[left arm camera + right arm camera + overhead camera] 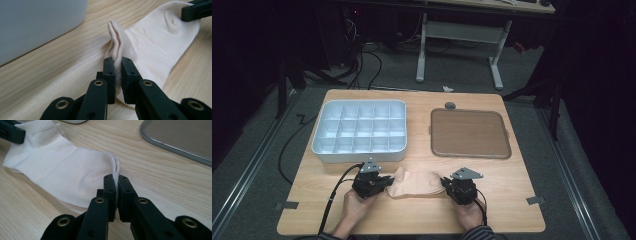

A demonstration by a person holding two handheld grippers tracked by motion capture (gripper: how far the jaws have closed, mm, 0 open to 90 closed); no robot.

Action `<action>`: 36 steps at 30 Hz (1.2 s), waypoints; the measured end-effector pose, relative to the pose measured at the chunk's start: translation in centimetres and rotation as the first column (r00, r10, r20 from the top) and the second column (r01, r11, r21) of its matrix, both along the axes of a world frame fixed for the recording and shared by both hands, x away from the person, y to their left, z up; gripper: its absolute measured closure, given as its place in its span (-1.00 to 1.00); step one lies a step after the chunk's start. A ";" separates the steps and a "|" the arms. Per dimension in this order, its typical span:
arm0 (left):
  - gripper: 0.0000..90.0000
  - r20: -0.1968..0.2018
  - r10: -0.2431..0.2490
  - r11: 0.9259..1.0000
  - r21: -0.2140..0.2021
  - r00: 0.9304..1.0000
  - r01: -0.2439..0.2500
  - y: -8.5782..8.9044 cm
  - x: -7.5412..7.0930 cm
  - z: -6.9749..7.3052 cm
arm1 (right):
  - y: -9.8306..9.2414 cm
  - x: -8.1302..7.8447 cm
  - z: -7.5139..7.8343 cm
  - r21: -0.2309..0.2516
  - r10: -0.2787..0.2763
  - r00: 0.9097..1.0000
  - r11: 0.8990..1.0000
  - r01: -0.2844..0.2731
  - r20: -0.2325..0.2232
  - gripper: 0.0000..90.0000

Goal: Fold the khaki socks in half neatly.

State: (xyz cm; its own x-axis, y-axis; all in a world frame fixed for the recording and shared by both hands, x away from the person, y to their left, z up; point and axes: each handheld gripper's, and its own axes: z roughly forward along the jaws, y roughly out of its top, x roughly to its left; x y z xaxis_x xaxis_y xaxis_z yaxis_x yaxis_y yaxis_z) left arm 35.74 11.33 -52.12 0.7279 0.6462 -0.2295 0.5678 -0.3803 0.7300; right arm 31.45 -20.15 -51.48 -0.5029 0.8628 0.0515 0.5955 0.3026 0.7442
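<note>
A pale cream sock (pixel 414 183) lies flat across the front of the wooden table, stretched between the two grippers. My left gripper (pixel 387 183) is shut on the ribbed cuff end, and the fabric (pixel 155 42) bunches up into a fold just beyond its jaws (pixel 118 62). My right gripper (pixel 444 184) is shut on the opposite end, where a thin edge of the sock (pixel 57 167) is pinched between its jaws (pixel 117 179). Each gripper view shows the other gripper's black tip at the far end of the sock.
A white box with several compartments (pixel 359 131) stands behind the left gripper, close to it in the left gripper view (pixel 37 25). A brown tray with a grey rim (pixel 469 133) lies at the back right. A small grey disc (pixel 450 105) sits behind the tray.
</note>
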 end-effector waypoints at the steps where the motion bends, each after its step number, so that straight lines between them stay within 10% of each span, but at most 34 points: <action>1: 0.85 0.000 0.000 1.000 -0.001 1.000 0.000 -0.1 0.0 0.0 | -0.2 0.0 0.0 0.002 -0.008 1.000 1.000 0.008 -0.002 0.92; 21: 0.77 -0.011 0.010 1.000 0.012 1.000 -0.010 -1.7 0.5 -0.9 | -1.7 0.0 -1.3 -0.006 -0.042 0.999 0.999 0.042 -0.019 0.88; 36: -0.02 -0.004 0.040 0.999 -0.010 0.999 -0.040 -1.2 0.5 -1.0 | -1.7 0.2 -1.3 -0.006 -0.062 0.998 0.998 0.062 -0.010 0.34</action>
State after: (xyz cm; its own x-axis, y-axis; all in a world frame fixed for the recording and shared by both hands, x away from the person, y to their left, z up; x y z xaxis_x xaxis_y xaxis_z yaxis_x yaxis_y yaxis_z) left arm 36.20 10.16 -53.13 0.7004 0.6726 -0.2387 0.5850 -0.3496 0.7318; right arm 31.61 -21.85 -52.79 -0.4475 0.8928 0.0518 0.6209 0.2685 0.7365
